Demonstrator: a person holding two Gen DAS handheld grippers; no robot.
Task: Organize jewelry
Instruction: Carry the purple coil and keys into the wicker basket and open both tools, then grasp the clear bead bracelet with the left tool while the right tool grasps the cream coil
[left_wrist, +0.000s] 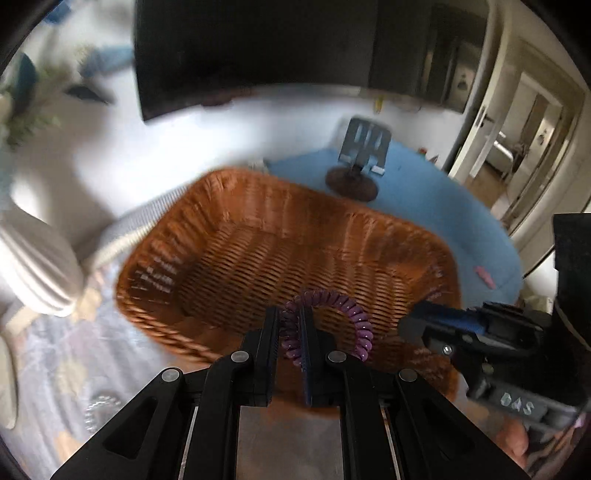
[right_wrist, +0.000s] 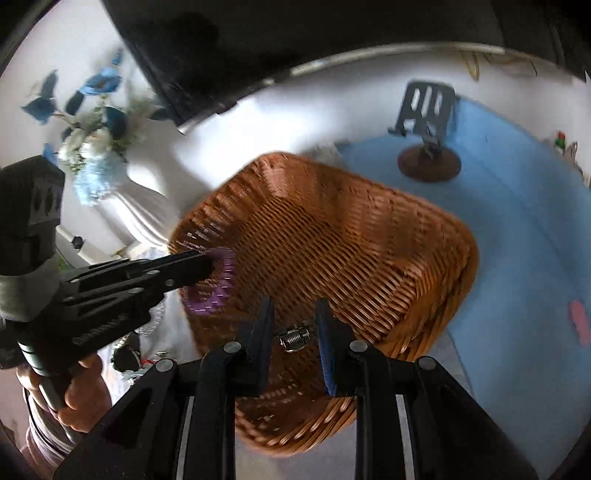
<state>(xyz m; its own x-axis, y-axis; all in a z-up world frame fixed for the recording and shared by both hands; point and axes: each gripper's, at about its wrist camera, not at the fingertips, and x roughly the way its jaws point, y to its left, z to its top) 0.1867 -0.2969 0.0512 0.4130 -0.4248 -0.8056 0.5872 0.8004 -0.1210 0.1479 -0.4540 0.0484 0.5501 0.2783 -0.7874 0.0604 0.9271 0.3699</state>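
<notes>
A brown wicker basket (left_wrist: 258, 236) stands on the table, also in the right wrist view (right_wrist: 362, 236); nothing shows inside it. My left gripper (left_wrist: 290, 314) is shut on a purple spiral hair tie (left_wrist: 351, 314) and holds it above the basket's near rim. It shows from the side in the right wrist view (right_wrist: 207, 264), the purple tie (right_wrist: 219, 284) hanging from it. My right gripper (right_wrist: 293, 314) is shut on a small silver metal clip (right_wrist: 295, 338) over the basket's near edge. It enters the left wrist view (left_wrist: 410, 321) from the right.
A blue mat (right_wrist: 517, 221) lies right of the basket, with a metal stand on a round wooden base (right_wrist: 428, 158) and a small pink item (right_wrist: 580, 321). A white vase with blue flowers (right_wrist: 110, 177) stands left. A silver chain (left_wrist: 98, 406) lies near left.
</notes>
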